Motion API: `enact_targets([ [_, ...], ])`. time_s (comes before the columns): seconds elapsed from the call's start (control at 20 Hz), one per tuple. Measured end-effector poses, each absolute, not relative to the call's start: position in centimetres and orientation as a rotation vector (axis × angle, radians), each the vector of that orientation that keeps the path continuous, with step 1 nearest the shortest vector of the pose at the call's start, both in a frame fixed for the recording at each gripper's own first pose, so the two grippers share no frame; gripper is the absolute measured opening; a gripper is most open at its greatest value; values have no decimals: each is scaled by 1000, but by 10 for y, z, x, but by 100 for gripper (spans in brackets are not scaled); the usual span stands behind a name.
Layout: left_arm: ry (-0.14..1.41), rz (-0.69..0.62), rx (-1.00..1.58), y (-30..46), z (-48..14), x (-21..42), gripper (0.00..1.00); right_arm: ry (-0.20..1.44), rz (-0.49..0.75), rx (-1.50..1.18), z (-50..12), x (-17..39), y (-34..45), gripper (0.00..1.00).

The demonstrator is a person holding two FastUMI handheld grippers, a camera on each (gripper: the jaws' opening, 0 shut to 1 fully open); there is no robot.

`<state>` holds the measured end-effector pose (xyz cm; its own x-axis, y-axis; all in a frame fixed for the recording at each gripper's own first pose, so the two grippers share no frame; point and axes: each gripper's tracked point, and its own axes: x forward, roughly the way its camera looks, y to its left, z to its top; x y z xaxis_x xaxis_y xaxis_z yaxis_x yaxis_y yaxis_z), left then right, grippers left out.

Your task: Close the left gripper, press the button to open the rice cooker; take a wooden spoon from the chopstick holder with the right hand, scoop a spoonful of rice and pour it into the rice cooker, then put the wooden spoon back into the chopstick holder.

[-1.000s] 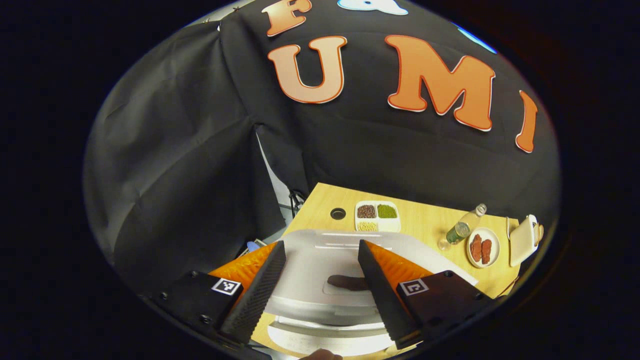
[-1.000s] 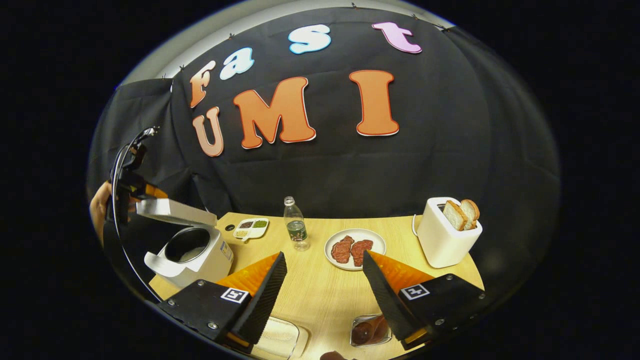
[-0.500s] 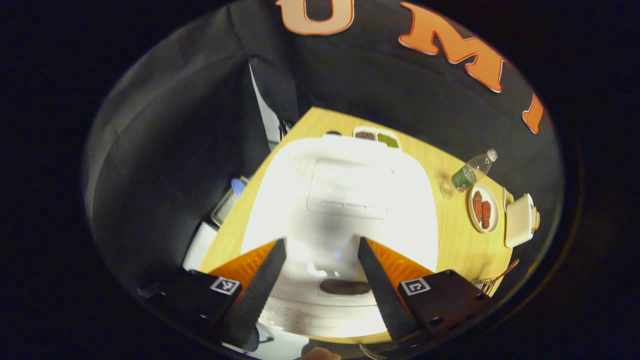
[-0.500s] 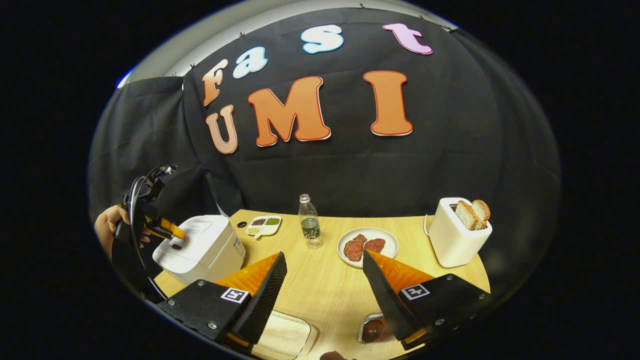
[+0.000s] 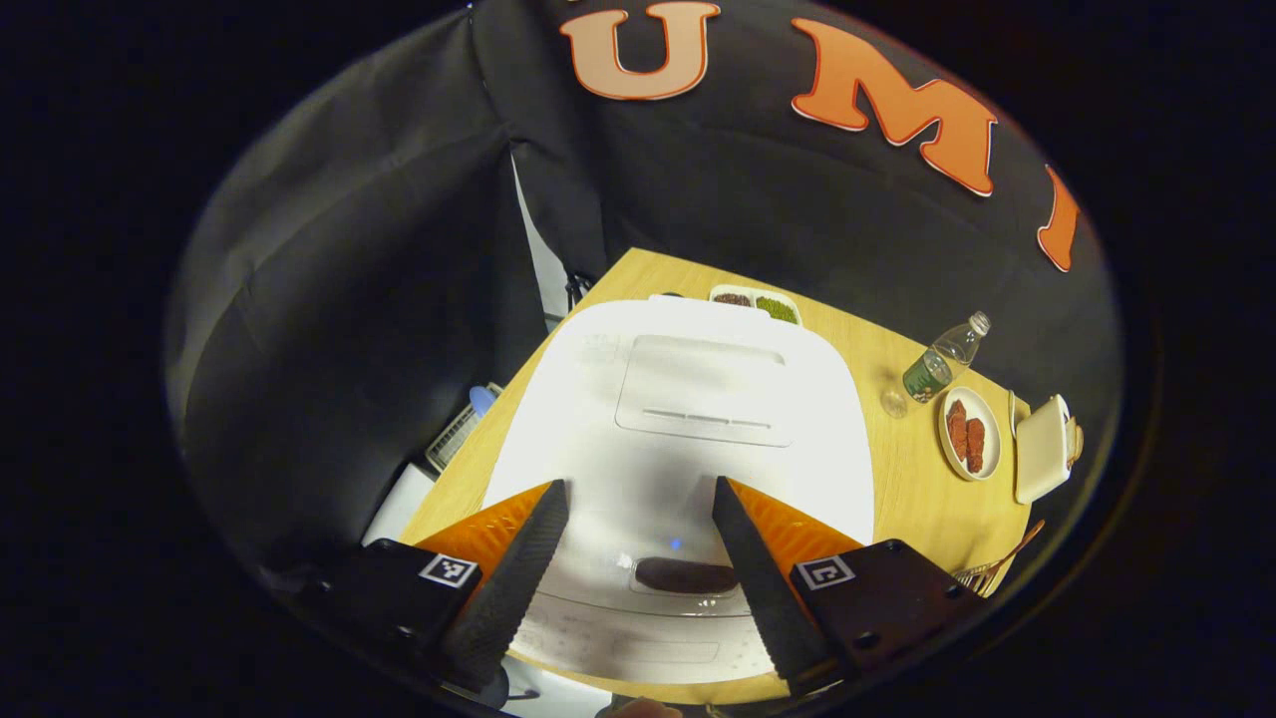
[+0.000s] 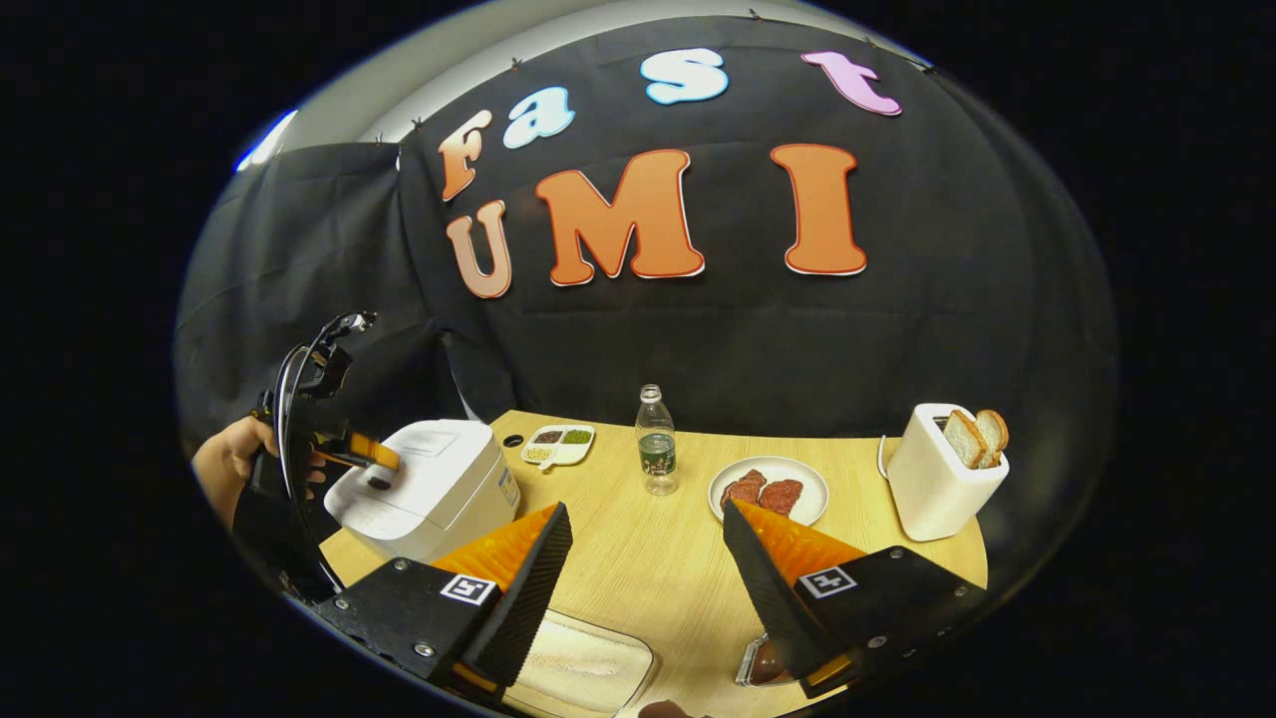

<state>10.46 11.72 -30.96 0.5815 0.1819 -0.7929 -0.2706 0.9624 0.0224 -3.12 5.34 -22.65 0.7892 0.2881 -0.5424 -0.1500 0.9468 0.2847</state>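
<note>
Left tongs (image 5: pixel 638 543), fingers spread, hover over the closed rice cooker (image 5: pixel 688 439); its button (image 5: pixel 686 574) could slip between them. Right tongs (image 6: pixel 643 568) hang open, empty.

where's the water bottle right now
In the right gripper view the bottle stands upright at the back middle of the table, between the divided dish and the plate of meat.

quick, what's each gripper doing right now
Left gripper: open, empty, over the rice cooker.
Right gripper: open, empty, above the table.
</note>
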Motion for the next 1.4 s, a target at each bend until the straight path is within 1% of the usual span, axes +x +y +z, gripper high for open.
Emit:
enact_targets([
  [0.1, 842, 247, -148, 109, -300, 104, 100, 607, 252, 221, -221, -26, 59, 95],
  [0.15, 779, 239, -156, 108, -286, 109, 100, 601, 260, 216, -218, -24, 61, 95],
  [0.3, 612, 248, -86, 112, -241, 112, 100, 558, 258, 186, -202, -13, 64, 95],
  [0.4, 533, 244, -54, 105, -209, 106, 100, 513, 255, 173, -187, -6, 66, 95],
  [0.65, 306, 179, -27, 76, -131, 93, 100, 382, 224, 119, -140, 11, 61, 95],
  [0.95, 109, 143, -9, 60, -66, 67, 100, 224, 224, 70, -82, 19, 57, 94],
  [1.1, 39, 103, -17, 44, -44, 56, 100, 190, 224, 82, -61, 20, 60, 95],
  [1.2, 19, 71, -14, 37, -40, 47, 100, 164, 233, 100, -49, 22, 65, 95],
  [1.25, 3, 62, -11, 34, -35, 43, 98, 153, 236, 103, -46, 22, 65, 100],
  [1.3, -13, 55, -5, 31, -32, 39, 100, 143, 234, 99, -44, 22, 64, 100],
  [1.35, -33, 46, -3, 28, -28, 35, 100, 133, 233, 96, -41, 22, 64, 95],
  [1.4, -48, 42, 1, 24, -25, 32, 98, 125, 233, 96, -37, 19, 65, 95],
])
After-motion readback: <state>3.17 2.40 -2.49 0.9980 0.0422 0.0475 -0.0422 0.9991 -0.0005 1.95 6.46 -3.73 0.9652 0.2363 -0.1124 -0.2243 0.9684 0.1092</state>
